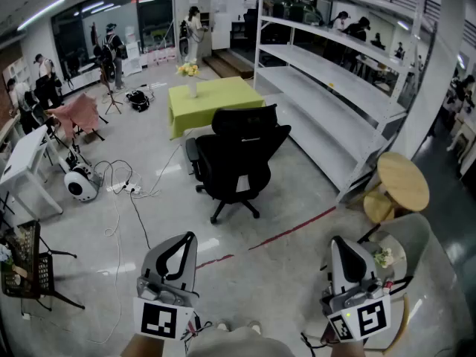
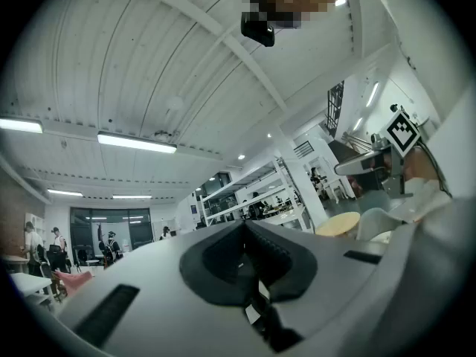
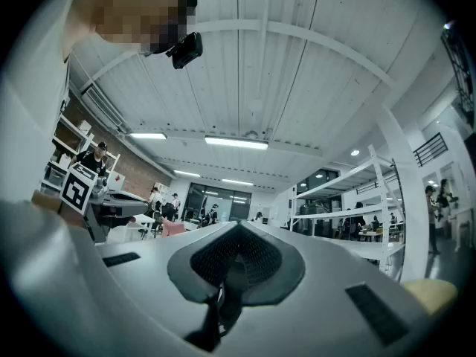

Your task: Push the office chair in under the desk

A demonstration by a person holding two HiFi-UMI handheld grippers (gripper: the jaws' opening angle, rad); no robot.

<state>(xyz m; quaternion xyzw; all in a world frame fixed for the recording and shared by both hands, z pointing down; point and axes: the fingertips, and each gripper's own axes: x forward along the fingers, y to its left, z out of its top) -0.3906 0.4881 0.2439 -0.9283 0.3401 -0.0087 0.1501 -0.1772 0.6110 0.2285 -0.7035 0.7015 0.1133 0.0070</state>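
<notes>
A black office chair (image 1: 239,158) stands on the grey floor, its back towards me, just in front of a desk under a green cloth (image 1: 212,99). A vase of yellow flowers (image 1: 190,71) stands on that desk. The chair sits outside the desk, a little to its right. My left gripper (image 1: 186,238) and right gripper (image 1: 339,242) are held low near my body, well short of the chair, both shut and empty. In the two gripper views the left gripper (image 2: 244,226) and right gripper (image 3: 238,226) point up at the ceiling with jaws closed together.
A tall white shelving rack (image 1: 335,88) runs along the right. Near my right gripper are a round wooden table (image 1: 402,181) and a white chair (image 1: 407,236). Cables (image 1: 126,192) and a white device (image 1: 79,185) lie left of the chair. Several people stand far back.
</notes>
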